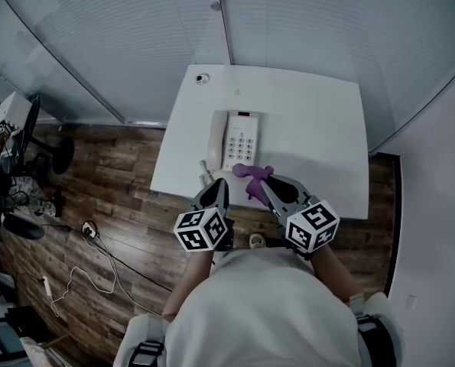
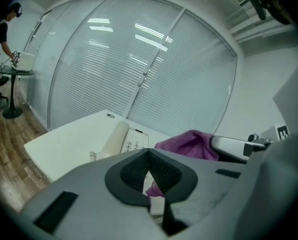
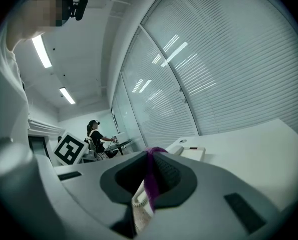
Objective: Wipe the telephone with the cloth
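Ahead of both tongs, the white worktop (image 1: 319,128) carried the pale telephone (image 1: 238,140), handset on its cradle, just beyond their tips. The left tongs (image 1: 212,186) were closed tight, pad against pad, near the telephone's nearest corner. The right tongs (image 1: 264,180) were clamped on the purple cloth (image 1: 250,173), which bunched at their tips over the telephone's near edge, just beside the left tongs.

Telephone (image 1: 238,140) looks like smooth white plastic, cloth (image 1: 251,176) is soft fuzzy purple fabric. Counter (image 1: 319,128) is plain matt white, floor (image 1: 120,197) wood-grain planks. Left gripper (image 1: 212,186) and right gripper (image 1: 262,180): matt grey plastic with dark ribbed pads (image 2: 133,171).
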The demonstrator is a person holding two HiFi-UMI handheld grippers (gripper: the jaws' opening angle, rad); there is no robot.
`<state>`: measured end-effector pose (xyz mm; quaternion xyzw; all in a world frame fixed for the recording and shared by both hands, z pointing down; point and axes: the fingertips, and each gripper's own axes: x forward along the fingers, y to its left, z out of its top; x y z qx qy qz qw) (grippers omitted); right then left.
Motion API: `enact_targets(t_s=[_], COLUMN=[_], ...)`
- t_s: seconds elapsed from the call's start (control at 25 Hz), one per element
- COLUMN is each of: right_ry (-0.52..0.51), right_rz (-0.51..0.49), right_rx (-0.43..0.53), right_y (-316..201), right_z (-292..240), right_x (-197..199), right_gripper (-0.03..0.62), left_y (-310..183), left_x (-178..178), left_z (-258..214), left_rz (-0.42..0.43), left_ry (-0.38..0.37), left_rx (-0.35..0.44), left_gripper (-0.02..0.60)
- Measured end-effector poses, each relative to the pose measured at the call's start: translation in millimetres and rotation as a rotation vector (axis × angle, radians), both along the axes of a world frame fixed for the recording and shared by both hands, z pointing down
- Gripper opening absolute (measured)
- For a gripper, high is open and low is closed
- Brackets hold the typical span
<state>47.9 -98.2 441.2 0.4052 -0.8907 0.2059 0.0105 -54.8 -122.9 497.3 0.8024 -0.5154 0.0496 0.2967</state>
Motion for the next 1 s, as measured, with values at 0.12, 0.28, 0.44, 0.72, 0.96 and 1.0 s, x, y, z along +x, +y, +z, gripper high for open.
enact_targets(t_s=[0.12,0.28,0.44,0.72,0.96,1.0], right_ry=[0.002,0.008,0.013,0.022,0.041,0.046], right_rz=[0.000,-0.004,0.005,0.028,0.040,0.038], right_rx=[0.002,0.003,0.005,0.000,-0.003,-0.005], right_y=[9.1,24.6,44.7,90.0,129.3,135.0], right_z=[-1.1,-5.7,-12.7,-16.0,-17.6,-17.2], right_x=[-8.8,-25.8,-39.7,-57.2,-62.9,-63.8], right_gripper=[0.048,0.048,0.048,0.048,0.048,0.048], left_y=[12.0,31.8,52.4,90.5,128.0,133.9], left_x=[-1.3,-12.6,-25.5,-49.4,-60.5,-61.1], left_z=[-3.8,-7.3,-11.9,-16.4,-16.1,-16.3], left_rz=[0.027,0.048,0.065,0.071,0.075,0.076], left_ry=[-0.043,-0.070,-0.058,-0.069,-0.062,-0.059], left_rx=[0.016,0.020,0.011,0.013,0.001,-0.001], left_gripper=[0.020,0.020,0.020,0.020,0.020,0.020])
